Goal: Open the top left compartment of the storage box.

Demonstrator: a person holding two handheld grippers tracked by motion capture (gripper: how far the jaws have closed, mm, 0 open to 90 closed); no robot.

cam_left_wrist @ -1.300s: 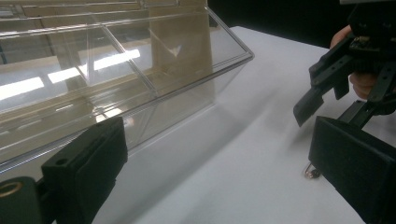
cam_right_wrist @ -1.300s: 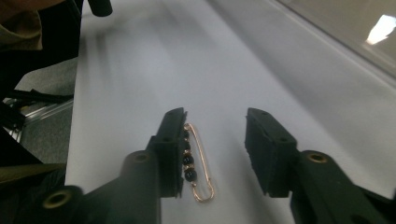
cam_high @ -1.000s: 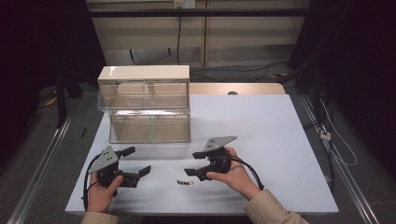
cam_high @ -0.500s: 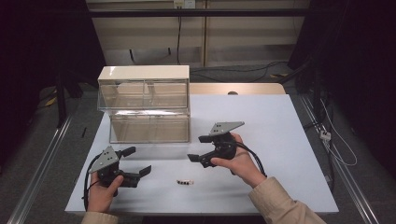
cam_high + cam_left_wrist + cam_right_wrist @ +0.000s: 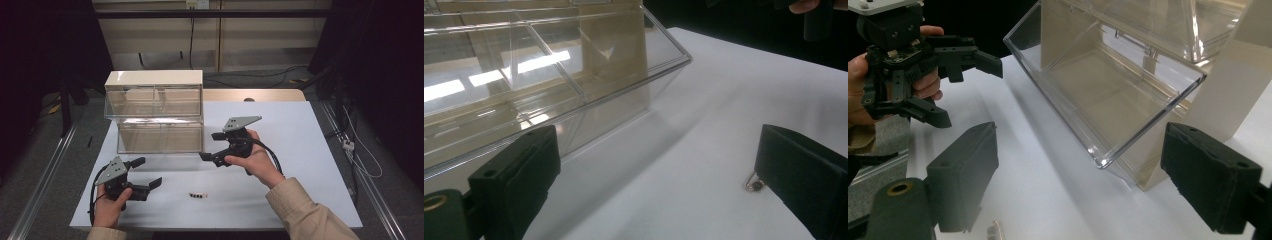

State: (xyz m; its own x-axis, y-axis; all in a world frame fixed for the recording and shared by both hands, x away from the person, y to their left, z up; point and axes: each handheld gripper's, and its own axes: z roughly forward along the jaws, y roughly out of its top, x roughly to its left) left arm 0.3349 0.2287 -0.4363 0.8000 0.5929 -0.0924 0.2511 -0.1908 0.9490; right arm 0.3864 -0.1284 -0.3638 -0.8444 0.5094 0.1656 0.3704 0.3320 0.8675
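The small object [image 5: 197,195] on the table [image 5: 300,130] is too small in the high view to tell what it is. In the left gripper view it [image 5: 753,185] is half hidden behind the jaw at 4 o'clock. In the right gripper view it [image 5: 994,231] is blurred and cut by the bottom edge, at 7 o'clock. The clear bin [image 5: 1108,95] is cut by the top edge there.

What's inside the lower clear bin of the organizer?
Nothing visible inside the lower bin: clear walls and a bare floor. Its back corner, behind the beige side panel, is hidden.
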